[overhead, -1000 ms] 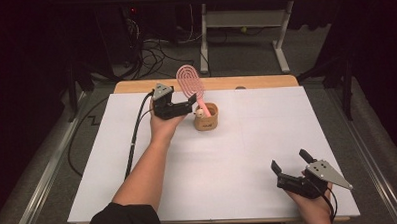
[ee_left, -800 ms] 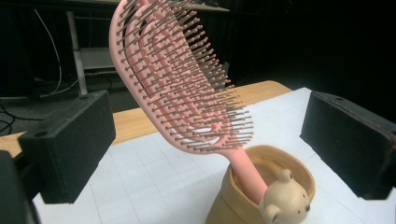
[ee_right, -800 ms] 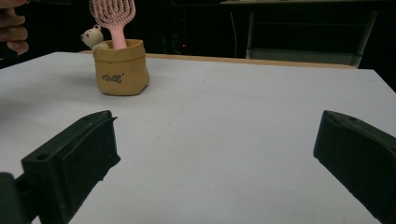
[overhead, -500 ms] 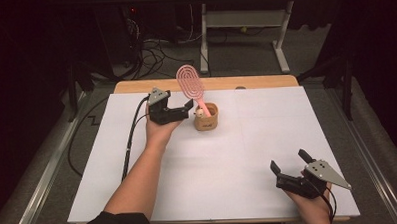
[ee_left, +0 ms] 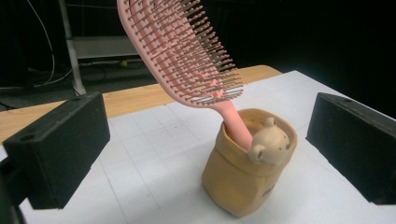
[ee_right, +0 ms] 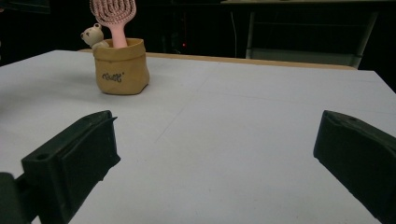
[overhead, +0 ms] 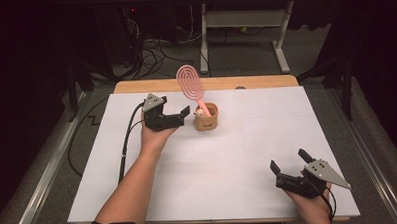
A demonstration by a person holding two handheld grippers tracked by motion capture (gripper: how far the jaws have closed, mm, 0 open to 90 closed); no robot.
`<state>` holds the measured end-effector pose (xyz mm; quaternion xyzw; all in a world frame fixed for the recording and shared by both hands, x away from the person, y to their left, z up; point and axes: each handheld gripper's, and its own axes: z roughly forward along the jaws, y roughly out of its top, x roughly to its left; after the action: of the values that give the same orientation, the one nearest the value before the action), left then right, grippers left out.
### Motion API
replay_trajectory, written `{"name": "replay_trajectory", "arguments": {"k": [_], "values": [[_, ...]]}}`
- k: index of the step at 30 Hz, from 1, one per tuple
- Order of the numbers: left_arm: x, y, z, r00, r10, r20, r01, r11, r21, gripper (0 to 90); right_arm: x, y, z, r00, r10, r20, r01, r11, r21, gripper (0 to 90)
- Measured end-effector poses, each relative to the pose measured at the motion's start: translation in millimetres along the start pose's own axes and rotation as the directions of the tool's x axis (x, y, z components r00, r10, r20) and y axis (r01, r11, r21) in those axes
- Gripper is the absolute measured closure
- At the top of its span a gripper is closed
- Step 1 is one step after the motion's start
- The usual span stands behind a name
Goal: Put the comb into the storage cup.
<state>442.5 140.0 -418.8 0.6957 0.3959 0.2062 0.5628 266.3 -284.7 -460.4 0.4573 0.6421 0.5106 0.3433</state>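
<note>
My left gripper (overhead: 182,114) has its jaws open, just left of the pot (overhead: 206,117) holding the pink hairbrush (overhead: 190,85); my right gripper (overhead: 287,163) waits open, near right on the worktop (overhead: 228,161).

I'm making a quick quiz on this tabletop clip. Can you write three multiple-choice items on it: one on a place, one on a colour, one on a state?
1. Where does the hairbrush stand?
A. flat on the white table top
B. handle down in the tan pot
C. between the right gripper's jaws

2. What colour is the hairbrush?
A. pink
B. blue
C. black

3. How do the jaws of the left gripper stand?
A. shut on the brush handle
B. shut on the pot's rim
C. open, holding nothing

Answers: 1 B, the left gripper view shows the handle going down into the pot beside its little bear figure. 2 A, head and handle are pink in all views. 3 C, its own view shows both jaws wide apart, with pot and brush farther ahead, untouched.
</note>
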Motion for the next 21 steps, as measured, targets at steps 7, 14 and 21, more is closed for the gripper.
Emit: {"name": "replay_trajectory", "arguments": {"k": [7, 14, 21], "values": [[-2.8, -7.1, -12.4, 1.0, 0.005, 0.005, -0.004, 0.9999, -0.012, 0.0, 0.4, 0.5, 0.1, 1.0, -0.006, 0.001, 0.006, 1.0, -0.001, 0.2], [-4.5, -13.4, -23.3, 0.9999, 0.008, 0.013, -0.008, 0.9999, -0.008, 0.0, 1.2, 0.7, 0.3, 1.0, -0.009, 0.001, 0.009, 1.0, 0.0, 0.2], [-4.1, -23.9, -32.9, 0.9998, 0.019, 0.006, -0.019, 0.9998, 0.0, 0.0, 0.9, 1.2, 0.0, 0.9999, -0.012, 0.002, 0.012, 1.0, -0.001, 0.3]]}}
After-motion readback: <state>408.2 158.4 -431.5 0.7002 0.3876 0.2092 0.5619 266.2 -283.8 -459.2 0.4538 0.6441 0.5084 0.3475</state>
